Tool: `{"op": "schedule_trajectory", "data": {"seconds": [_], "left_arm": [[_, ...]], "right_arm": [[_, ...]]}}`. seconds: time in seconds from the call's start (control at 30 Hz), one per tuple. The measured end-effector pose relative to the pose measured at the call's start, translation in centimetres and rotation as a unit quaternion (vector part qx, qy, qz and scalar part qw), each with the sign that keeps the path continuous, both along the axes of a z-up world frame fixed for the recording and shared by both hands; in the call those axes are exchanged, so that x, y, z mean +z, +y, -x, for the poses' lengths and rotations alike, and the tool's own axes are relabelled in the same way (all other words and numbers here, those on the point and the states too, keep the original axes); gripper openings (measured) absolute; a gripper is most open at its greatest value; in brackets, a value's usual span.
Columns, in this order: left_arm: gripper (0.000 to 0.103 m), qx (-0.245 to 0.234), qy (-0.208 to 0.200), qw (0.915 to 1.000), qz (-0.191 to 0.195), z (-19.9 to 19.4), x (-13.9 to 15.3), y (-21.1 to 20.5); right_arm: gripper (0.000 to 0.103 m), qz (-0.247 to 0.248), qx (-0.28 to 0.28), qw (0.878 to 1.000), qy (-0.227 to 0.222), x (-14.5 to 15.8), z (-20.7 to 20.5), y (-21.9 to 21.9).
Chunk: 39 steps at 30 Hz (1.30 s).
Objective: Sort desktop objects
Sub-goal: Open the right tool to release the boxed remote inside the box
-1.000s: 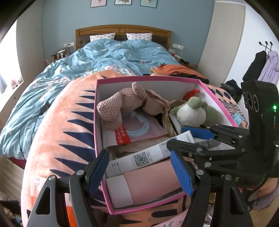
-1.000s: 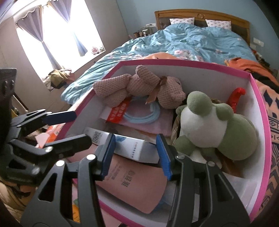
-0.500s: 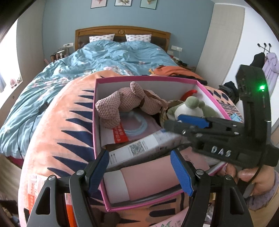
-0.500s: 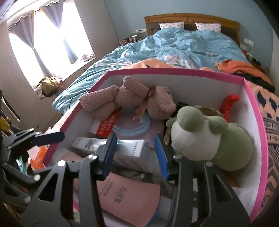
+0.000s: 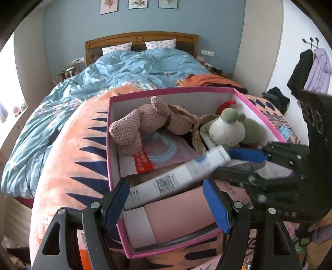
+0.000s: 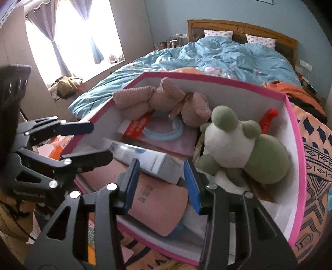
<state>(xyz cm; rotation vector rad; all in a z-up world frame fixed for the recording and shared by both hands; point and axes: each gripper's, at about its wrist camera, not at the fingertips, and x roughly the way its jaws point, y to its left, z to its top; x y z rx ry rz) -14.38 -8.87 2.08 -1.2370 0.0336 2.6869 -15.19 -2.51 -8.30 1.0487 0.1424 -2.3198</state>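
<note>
Two grippers over the pink box (image 5: 257,108): my right gripper (image 6: 161,182) clamps the white carton's (image 6: 149,162) end, its long axis running leftward; left gripper (image 5: 168,205) stands apart, empty, nearer its other end.

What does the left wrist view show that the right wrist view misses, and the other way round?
Only the left wrist view: framed pictures on the wall and coats on a rack.
Only the right wrist view: the curtained window.
Both share: the pink box, the pink plush toy, the green plush frog, the bed, and the long white carton, which lies between the right gripper's pads; the left gripper holds nothing.
</note>
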Motion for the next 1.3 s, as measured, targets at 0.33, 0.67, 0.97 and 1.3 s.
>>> {"op": "schedule_trajectory", "data": {"seconds": [0.33, 0.67, 0.97, 1.3], "left_arm": [[0.075, 0.004, -0.001, 1.0, 0.006, 0.9, 0.0, -0.1], [0.075, 0.015, -0.004, 0.9984, 0.054, 2.7, -0.4, 0.7], [0.086, -0.006, 0.037, 0.9992, -0.011, -1.5, 1.1, 0.5], [0.094, 0.0, 0.049, 0.9978, -0.045, -7.0, 0.8, 1.1]], "right_arm": [[0.045, -0.057, -0.052, 0.997, -0.028, 0.2, 4.7, -1.5], [0.048, -0.024, -0.048, 0.998, -0.022, 0.5, 3.0, -0.3], [0.049, 0.048, -0.03, 0.998, 0.023, 1.7, -2.1, 1.9], [0.066, 0.058, -0.041, 0.994, 0.082, 1.8, -9.1, 3.5]]}}
